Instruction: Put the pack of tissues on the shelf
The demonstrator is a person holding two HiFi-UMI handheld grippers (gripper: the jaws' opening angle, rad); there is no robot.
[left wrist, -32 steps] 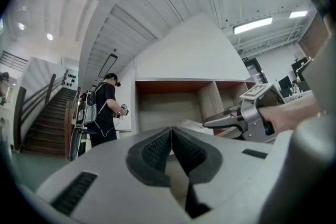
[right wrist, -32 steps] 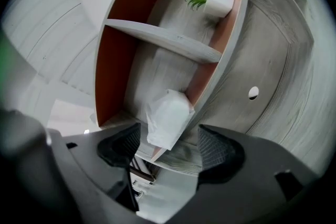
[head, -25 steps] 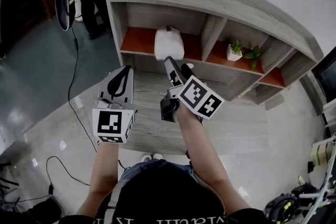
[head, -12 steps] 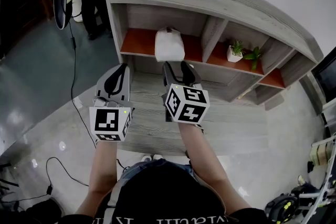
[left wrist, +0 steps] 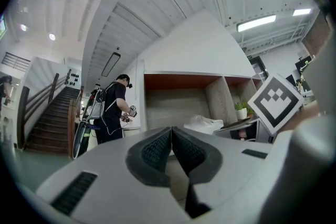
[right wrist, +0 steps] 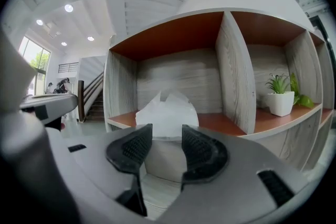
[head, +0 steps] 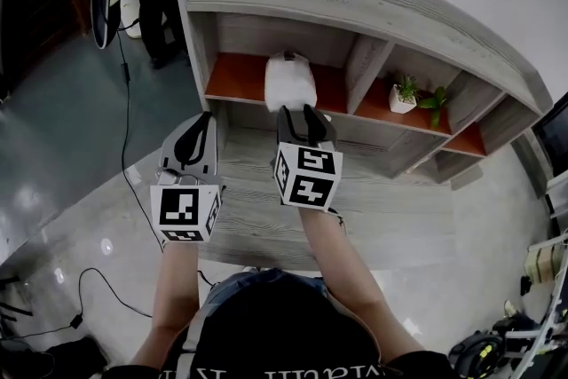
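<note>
On the orange board (head: 235, 75) of the shelf's (head: 355, 9) left compartment lies the pack of tissues (head: 289, 81), near the front edge, its longer side seemingly running back into the bay. Straight in front of it and just short of touching is the right hand-held gripper (head: 299, 113), the nearer of the two. Its jaws have just been closing and now stand half spread with nothing between them. Off to the left, the left hand-held gripper (head: 197, 138) is pressed together and empty. The placing looks done, so a straight pull back seems likely.

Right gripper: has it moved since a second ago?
Yes: the right gripper has rolled square to the shelf front, its empty jaws having just closed partway.
</note>
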